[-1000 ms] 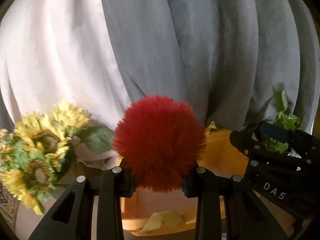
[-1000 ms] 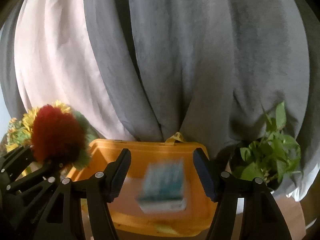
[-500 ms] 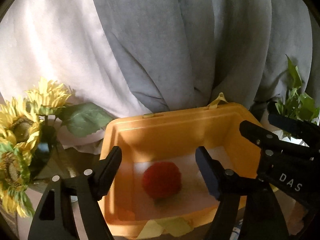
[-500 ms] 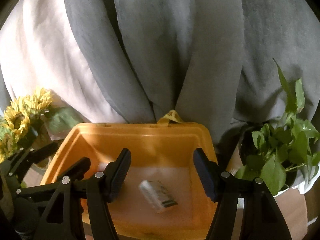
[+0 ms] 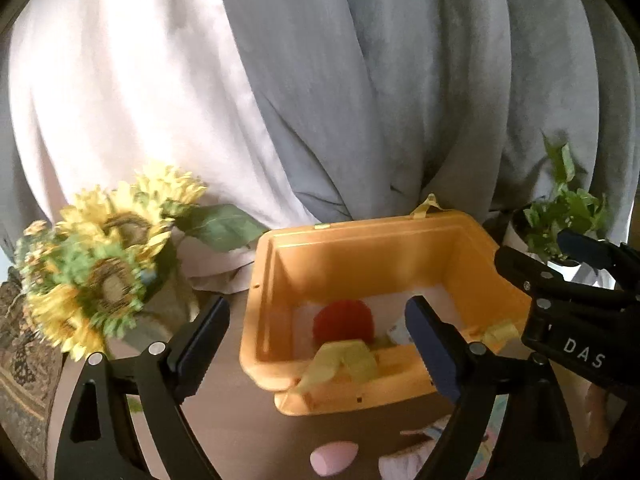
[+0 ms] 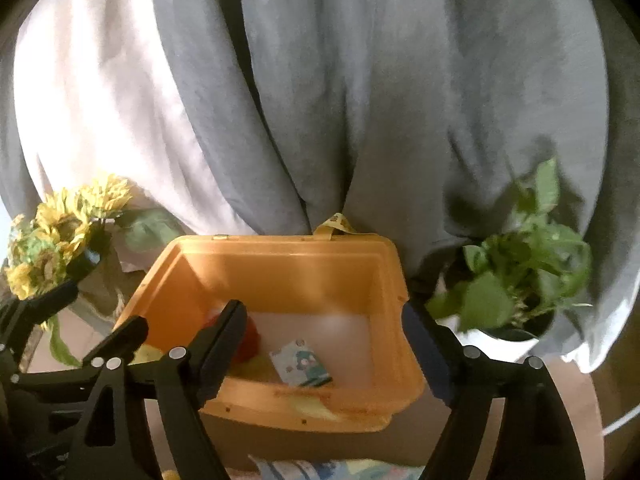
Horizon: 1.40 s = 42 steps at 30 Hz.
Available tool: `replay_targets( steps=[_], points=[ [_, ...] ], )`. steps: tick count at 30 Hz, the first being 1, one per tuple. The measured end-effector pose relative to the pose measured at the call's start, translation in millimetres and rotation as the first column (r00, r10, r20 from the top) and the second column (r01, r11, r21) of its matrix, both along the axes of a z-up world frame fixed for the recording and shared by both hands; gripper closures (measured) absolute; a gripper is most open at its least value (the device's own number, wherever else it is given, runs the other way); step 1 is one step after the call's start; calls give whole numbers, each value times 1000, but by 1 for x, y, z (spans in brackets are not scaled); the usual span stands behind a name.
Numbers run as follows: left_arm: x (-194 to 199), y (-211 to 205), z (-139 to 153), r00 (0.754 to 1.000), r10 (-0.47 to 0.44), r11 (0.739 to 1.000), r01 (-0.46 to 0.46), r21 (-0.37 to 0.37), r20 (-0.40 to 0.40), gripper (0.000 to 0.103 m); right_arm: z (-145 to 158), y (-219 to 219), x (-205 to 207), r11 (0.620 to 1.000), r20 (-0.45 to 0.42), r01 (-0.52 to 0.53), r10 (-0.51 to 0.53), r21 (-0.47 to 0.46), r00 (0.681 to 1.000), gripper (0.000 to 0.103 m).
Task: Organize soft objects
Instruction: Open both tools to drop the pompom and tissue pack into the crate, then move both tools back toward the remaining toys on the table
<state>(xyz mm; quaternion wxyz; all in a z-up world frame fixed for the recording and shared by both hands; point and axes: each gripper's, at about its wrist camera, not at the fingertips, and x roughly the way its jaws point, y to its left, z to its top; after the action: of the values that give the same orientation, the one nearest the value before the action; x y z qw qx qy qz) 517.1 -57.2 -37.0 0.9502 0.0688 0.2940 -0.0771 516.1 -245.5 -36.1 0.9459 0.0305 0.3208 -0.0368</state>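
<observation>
Orange bin (image 5: 360, 256) holds red pompom (image 5: 343, 320); left gripper (image 5: 316, 334) and right gripper (image 6: 322, 334) opening, empty, above it; "DAS" on right gripper.

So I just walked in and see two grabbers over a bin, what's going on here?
A person is sorting soft things into the orange bin with two handheld tongs. The red pom-pom and a small printed packet lie inside it. The left tongs and right tongs hold nothing, jaws opening. A pink egg-shaped sponge lies outside the bin.
</observation>
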Motion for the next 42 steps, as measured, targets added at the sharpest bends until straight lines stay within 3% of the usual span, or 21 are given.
replay_targets(
  steps=[6,14,25,35,42],
  points=[
    [-35,8,8,1000,4,1000,-4,8,21,13,12,9,-42,999,67,7,-4,-43,998,20],
    [-83,15,8,1000,8,1000,-8,-8,26,13,20,7,-86,1000,83,18,-17,-6,996,20],
    [-129,24,-20,998,32,999,-34,-38,-58,13,6,12,-136,999,57,36,-36,-14,998,20],
    [-158,24,-45,992,29,998,-35,-49,-125,13,-20,13,-171,999,-30,41,-41,-10,999,20],
    [-170,28,-67,980,19,994,-40,-102,-196,13,-37,13,-187,999,-73,41,-41,-4,997,21]
  ],
)
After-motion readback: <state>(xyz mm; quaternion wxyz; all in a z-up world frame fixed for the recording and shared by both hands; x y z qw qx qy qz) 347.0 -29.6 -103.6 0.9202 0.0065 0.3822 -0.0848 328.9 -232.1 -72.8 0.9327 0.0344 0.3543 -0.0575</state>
